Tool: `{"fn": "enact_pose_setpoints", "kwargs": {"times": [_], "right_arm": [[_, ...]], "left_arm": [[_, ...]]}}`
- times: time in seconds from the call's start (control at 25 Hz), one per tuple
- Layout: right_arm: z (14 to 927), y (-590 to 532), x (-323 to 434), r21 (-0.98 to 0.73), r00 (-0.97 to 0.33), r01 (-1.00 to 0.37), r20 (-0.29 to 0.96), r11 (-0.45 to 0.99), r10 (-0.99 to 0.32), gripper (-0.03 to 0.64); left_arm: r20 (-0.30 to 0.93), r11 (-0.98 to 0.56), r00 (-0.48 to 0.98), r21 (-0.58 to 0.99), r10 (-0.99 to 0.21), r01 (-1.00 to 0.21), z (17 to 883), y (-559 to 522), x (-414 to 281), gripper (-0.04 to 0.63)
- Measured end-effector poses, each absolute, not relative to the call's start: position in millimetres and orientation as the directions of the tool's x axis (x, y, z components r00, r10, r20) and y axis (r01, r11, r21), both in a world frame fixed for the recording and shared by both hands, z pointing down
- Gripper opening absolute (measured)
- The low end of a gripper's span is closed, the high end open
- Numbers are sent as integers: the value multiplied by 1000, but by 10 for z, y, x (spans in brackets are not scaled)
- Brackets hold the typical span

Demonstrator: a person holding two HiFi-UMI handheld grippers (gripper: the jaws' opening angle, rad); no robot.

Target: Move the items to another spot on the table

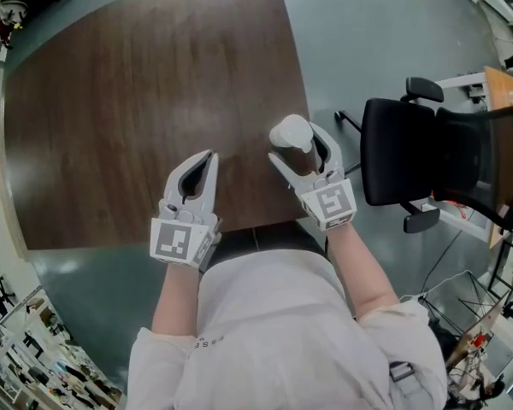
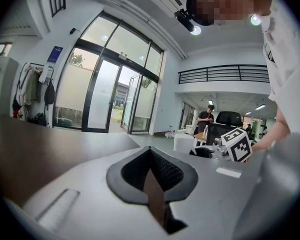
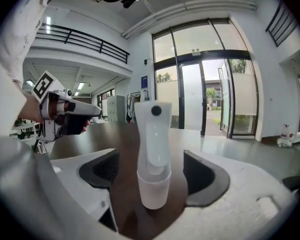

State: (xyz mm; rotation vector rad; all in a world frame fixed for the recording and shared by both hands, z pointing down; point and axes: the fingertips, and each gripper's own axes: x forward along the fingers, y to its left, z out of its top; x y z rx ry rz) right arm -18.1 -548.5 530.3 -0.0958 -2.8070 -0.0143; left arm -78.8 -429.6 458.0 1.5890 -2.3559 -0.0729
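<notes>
One item in view: a white plastic spray bottle with a trigger head. It stands upright on the dark brown wood-grain table, close to the near right corner of the top.

Two handheld grippers, grey with black pads:
- Right gripper: jaws spread wide, one on each side of the bottle. The right gripper view shows bare table between each pad and the bottle's body, so the bottle stands on its own base and is not gripped. Judged: a straddle for taking hold or letting go; which of the two cannot be told.
- Left gripper: jaws drawn together to a narrow slit with nothing between them. It sits low over the table, well apart from the bottle, and is probably idle because one tong is enough for a light bottle.

Also present: a black office chair on the grey floor, just off the table's right edge.
</notes>
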Motion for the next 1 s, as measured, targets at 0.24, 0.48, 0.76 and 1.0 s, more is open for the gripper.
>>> {"fn": "enact_pose_setpoints", "kwargs": {"times": [0.24, 0.48, 0.76, 1.0], "right_arm": [[4862, -5520, 140, -18, -955, -19, 295, 1000, -13, 348], [4247, -5351, 271, 54, -975, -96, 194, 994, -105, 35], [3879, -4941, 684, -27, -978, -169, 132, 985, -164, -8], [3706, -4335, 986, -133, -983, -167, 103, 977, -154, -8]], "left_arm": [[188, 401, -368, 189, -911, -896, 4356, -3990, -843, 15], [110, 386, -371, 195, -922, -901, 3992, -3723, -797, 15], [70, 291, -283, 161, -956, -943, 3817, -3413, -476, 15], [77, 306, -299, 112, -951, -945, 3938, -2925, -208, 15]]}}
